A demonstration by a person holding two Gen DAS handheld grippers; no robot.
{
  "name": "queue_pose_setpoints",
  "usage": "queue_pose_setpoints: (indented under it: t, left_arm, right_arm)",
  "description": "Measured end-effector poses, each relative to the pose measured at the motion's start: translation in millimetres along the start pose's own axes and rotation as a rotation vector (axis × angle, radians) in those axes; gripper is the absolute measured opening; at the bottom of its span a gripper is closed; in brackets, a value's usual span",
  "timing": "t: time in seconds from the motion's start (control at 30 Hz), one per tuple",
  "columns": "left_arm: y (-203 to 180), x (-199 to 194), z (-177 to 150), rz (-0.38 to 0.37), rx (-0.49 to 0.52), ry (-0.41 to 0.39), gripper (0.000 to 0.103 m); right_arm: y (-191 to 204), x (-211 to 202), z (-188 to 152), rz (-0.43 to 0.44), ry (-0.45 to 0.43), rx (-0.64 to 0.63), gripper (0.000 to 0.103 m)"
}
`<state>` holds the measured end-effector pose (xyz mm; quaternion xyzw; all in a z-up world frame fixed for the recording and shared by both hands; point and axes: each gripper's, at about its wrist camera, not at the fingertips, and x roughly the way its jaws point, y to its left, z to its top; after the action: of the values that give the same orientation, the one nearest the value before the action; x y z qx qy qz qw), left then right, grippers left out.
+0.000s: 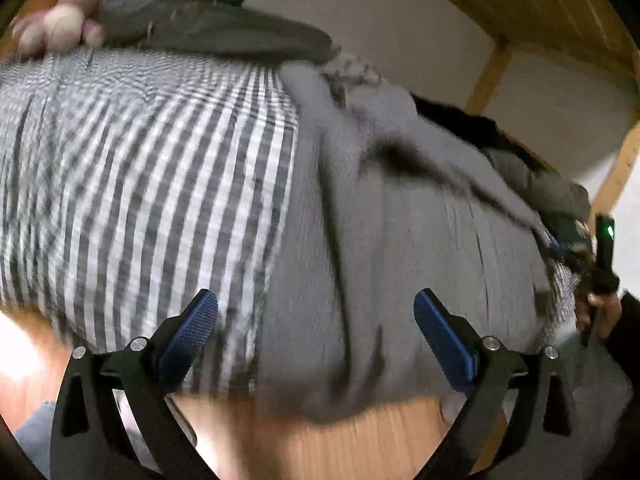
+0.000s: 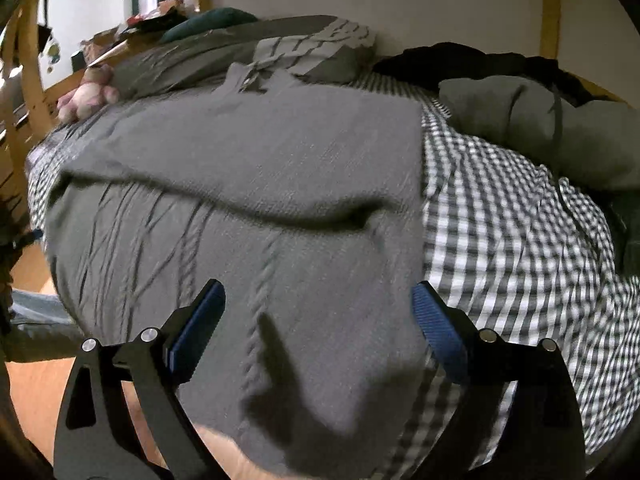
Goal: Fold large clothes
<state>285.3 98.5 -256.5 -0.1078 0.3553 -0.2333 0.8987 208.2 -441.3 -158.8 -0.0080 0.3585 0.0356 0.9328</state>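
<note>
A large grey cable-knit sweater lies spread on a bed with a black-and-white checked cover; its collar points to the far wall and a fold runs across its middle. My right gripper hovers open over the sweater's near hem, nothing between its blue pads. In the left wrist view the same sweater fills the right half, beside the checked cover. My left gripper is open above the sweater's near left edge, its jaws bare. The view is motion-blurred. A hand with the other gripper's handle shows at the right edge.
A grey pillow and a dark green cushion lie at the head of the bed, with a pink plush toy at its far left. A bundled grey garment and black clothes sit far right. Wooden bed frame runs below.
</note>
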Motion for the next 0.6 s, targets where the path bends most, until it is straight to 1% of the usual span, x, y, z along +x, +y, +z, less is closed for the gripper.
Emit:
queue_pose_setpoints:
  t: [0.07,0.1,0.13,0.17,0.23,0.3,0.33,0.37,0.4,0.43,0.47,0.53,0.57,0.6]
  left_arm:
    - [4,6,-30,-0.011,-0.004,0.069,0.097]
    - [5,13,-45,-0.030,-0.011,0.120,0.097]
    - [4,20,-56,-0.049,-0.010,0.143,0.097]
    - [2,28,-63,-0.074,0.002,0.144,0.097]
    - [0,46,-66,-0.085,0.022,0.134,0.097]
    - [2,68,-64,-0.084,0.027,0.107,0.097]
    - [6,81,-65,-0.068,0.019,0.114,0.097]
    - [13,100,-68,-0.066,-0.008,0.143,0.097]
    - [18,112,-71,-0.080,-0.043,0.165,0.097]
    - [21,119,-73,-0.096,-0.077,0.185,0.097]
    - [26,131,-79,-0.126,-0.148,0.232,0.097]
    - [30,140,-86,-0.156,-0.226,0.274,0.097]
    - [30,143,-89,-0.159,-0.242,0.286,0.097]
    - [29,144,-90,-0.164,-0.238,0.292,0.096]
  right_arm:
    - [7,-7,-12,0.021,-0.005,-0.003,0.094]
    - [10,-10,-19,0.037,-0.004,0.000,0.094]
    - [12,-13,-24,0.043,-0.003,0.000,0.094]
    - [16,-15,-31,0.050,-0.001,-0.003,0.094]
    - [22,-20,-43,0.051,0.005,-0.015,0.094]
    - [26,-23,-54,0.045,0.017,-0.024,0.094]
    - [28,-26,-63,0.042,0.028,-0.032,0.094]
    - [28,-28,-70,0.034,0.036,-0.037,0.094]
    - [29,-29,-77,0.025,0.043,-0.039,0.094]
    - [26,-31,-87,0.012,0.059,-0.037,0.094]
    - [23,-31,-95,0.006,0.071,-0.031,0.094]
    - [13,-30,-112,-0.010,0.099,-0.007,0.094]
    - [9,-27,-116,-0.014,0.109,0.000,0.094]
    - [3,-24,-126,-0.019,0.124,0.014,0.094]
